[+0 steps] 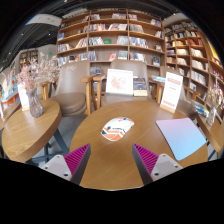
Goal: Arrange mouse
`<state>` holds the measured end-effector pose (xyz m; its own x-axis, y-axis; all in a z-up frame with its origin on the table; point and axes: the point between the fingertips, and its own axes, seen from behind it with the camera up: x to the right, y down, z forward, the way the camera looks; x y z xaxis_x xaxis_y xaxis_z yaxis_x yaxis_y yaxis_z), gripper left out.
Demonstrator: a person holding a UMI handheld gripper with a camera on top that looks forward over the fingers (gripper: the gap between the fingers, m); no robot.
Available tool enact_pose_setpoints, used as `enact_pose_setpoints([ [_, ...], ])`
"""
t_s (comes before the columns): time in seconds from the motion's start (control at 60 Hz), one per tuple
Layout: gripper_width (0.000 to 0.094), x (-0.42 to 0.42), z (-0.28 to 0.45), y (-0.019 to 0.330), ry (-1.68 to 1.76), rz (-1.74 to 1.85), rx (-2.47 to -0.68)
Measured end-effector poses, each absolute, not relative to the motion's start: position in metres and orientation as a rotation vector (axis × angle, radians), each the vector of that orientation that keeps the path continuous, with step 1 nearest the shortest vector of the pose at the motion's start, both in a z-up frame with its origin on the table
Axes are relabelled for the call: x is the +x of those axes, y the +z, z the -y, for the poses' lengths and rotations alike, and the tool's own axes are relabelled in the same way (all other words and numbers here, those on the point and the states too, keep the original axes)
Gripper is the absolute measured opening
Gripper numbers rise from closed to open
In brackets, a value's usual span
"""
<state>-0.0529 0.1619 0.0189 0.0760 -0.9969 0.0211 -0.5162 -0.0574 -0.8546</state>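
A white mouse with orange and dark markings (117, 128) lies on the round wooden table (110, 160), ahead of my fingers and a little above the gap between them. A pale blue mouse pad (181, 137) lies on the table to the right of the mouse, beyond my right finger. My gripper (112, 160) is open, its magenta pads (77, 158) spread wide with only bare tabletop between them. It touches nothing.
A second round table (25, 132) with a vase of flowers (36, 85) stands to the left. Chairs (72, 90) and a display sign (119, 82) stand behind the table. Another sign (171, 92) leans at the right. Bookshelves (110, 35) fill the far wall.
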Motion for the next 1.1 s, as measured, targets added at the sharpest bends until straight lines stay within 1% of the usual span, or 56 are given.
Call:
enact_pose_setpoints([
  [0.233, 0.0853, -0.011, -0.168, 0.009, -0.895, -1.555, -1.681],
  [0.417, 0.0854, 0.018, -0.174, -0.011, -0.847, -1.62, -1.709],
  [0.817, 0.0852, 0.086, -0.188, -0.014, -0.789, -1.632, -1.72],
  [1.1, 0.0846, 0.105, -0.193, -0.014, -0.787, -1.611, -1.729],
])
